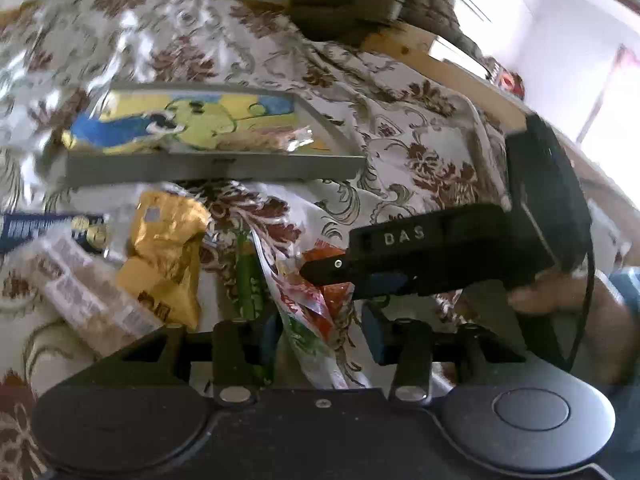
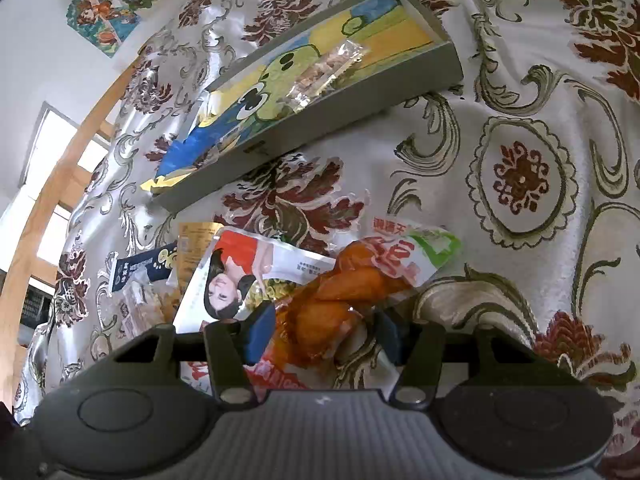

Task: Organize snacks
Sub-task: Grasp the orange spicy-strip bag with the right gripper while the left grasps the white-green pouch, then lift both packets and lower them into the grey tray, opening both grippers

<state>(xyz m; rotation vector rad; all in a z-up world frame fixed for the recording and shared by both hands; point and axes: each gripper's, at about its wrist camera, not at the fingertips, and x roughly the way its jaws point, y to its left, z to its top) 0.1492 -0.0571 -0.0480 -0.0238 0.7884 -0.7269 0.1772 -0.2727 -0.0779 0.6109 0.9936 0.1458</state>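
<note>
The right gripper (image 2: 320, 334), jaws about half open, closes around an orange-filled clear snack pouch (image 2: 344, 304) lying on the floral tablecloth (image 2: 520, 168). The left gripper (image 1: 320, 338), jaws partly open, straddles a red-and-green clear packet (image 1: 316, 312); firm grip cannot be confirmed. A grey shallow tray with cartoon lining (image 2: 320, 120) lies beyond, holding one clear packet (image 2: 324, 72)

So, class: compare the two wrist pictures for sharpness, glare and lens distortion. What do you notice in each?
Left wrist view: smeared by motion blur, so the grey tray and the gold packet look soft; the window at upper right is blown out white. Right wrist view: much sharper, with print readable on the orange snack packet; glare sheens the tablecloth at left; the fisheye bends the wooden edge.
</note>
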